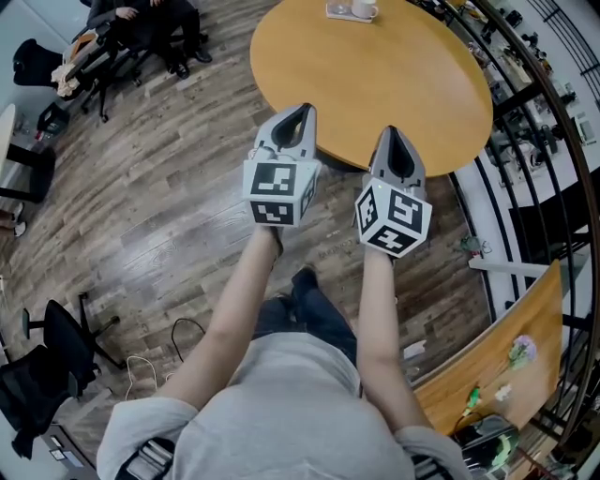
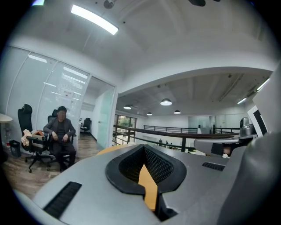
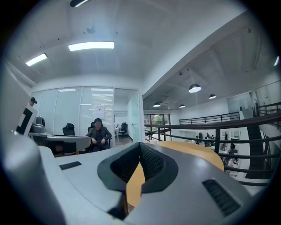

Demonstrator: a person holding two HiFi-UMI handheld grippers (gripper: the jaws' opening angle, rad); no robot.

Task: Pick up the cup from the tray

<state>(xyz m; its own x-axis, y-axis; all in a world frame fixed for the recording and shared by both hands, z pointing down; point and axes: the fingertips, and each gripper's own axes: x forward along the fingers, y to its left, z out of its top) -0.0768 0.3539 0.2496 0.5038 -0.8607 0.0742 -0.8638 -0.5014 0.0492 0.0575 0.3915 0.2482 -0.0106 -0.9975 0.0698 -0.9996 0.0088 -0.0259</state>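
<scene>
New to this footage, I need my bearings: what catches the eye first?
The grey left hand-held gripper and right hand-held gripper, both shut and empty, sit at centre. Beyond them lies a round orange-brown wooden table, with a white cup on a white tray at its far edge.

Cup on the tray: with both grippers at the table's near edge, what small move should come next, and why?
Probably reach the right gripper forward across the table toward the cup. The cup stands on the tray at the far edge, while this gripper and the left gripper are only at the near edge, jaws shut and empty.
</scene>
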